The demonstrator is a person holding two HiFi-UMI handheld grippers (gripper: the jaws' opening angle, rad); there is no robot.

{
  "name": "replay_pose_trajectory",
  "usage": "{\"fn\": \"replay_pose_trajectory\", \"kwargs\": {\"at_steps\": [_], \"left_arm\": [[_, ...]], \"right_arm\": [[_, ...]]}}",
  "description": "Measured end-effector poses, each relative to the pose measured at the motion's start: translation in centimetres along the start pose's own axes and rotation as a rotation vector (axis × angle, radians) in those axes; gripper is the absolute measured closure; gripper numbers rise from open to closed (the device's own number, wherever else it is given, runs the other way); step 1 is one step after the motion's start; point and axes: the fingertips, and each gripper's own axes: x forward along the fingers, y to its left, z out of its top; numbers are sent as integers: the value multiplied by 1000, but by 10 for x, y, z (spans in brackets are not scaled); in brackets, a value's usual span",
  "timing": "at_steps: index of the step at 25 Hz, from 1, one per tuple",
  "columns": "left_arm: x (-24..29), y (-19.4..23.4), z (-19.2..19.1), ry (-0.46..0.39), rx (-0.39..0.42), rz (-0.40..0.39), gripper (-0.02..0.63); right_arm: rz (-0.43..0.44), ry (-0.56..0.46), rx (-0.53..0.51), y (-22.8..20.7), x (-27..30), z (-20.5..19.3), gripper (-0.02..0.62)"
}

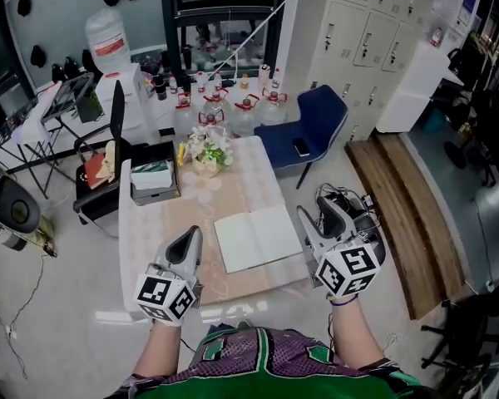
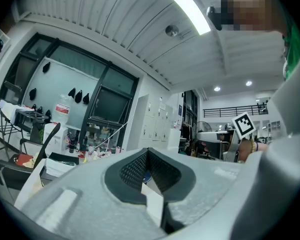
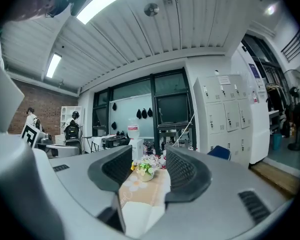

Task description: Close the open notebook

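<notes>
The open notebook (image 1: 258, 237) lies flat with blank white pages up, in the middle of the low table (image 1: 150, 248) near its front edge. My left gripper (image 1: 193, 233) hovers over the table just left of the notebook, and its jaws stand together. In the left gripper view the dark pads (image 2: 135, 171) meet with only a sliver between them. My right gripper (image 1: 309, 216) is at the notebook's right edge, open. In the right gripper view a wide gap between its jaws (image 3: 149, 169) shows the notebook's page (image 3: 140, 216) and the tablecloth beyond. Nothing is held.
A pot of flowers (image 1: 208, 152) stands at the table's far end, next to a box of books (image 1: 154, 179). A blue chair (image 1: 303, 131) is behind the table at right, a black chair (image 1: 108, 165) at left. Several bottles (image 1: 224, 110) crowd the floor beyond.
</notes>
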Motion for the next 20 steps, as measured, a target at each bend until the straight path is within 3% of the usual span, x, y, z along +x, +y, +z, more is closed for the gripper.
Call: {"fn": "replay_pose_trajectory", "kwargs": {"at_steps": [14,20], "left_arm": [[17,-14,-9,40,22,-83,591],[13,-11,-21,59,6,-89,591]], "right_arm": [[-17,192,34,-22,15,-71,399],[-28,288,105,-22,7,-110,399]]}}
